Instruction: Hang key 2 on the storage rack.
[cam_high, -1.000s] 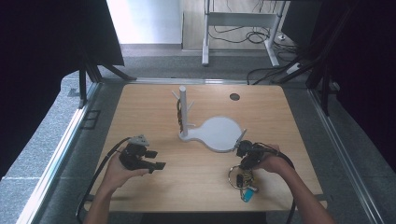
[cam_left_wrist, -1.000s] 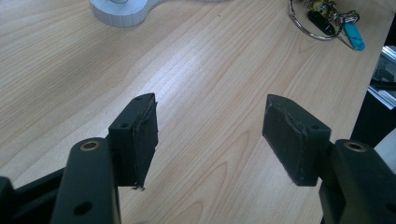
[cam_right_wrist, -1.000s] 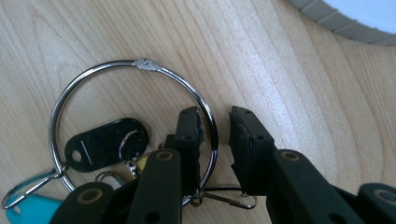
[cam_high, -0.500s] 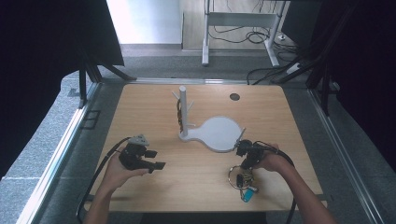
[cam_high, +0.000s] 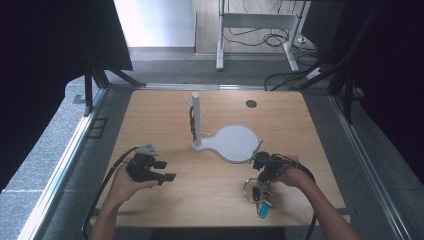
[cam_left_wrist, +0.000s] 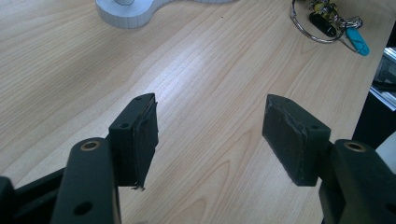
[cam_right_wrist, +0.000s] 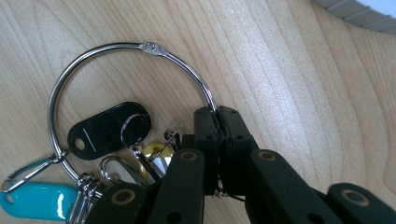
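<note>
Grip status: right gripper (cam_right_wrist: 217, 116) has its jaws pinched closed on the wire of the key ring (cam_right_wrist: 93, 51), at roughly four o'clock on the loop. The ring lies flat on the table (cam_high: 150, 120) near the front edge, at about five o'clock from the white stand (cam_high: 196, 117), with a black tag (cam_right_wrist: 109, 130) and a teal tag (cam_right_wrist: 35, 199) strung on it. Left gripper (cam_left_wrist: 210, 130) hangs idle with jaws spread wide, well apart from the ring. Recommendation: keep the pinch firm, lift straight so the tags dangle free, then bring the loop toward a peg of the stand without twisting. Risk: thin wire may slip between the pads.
</note>
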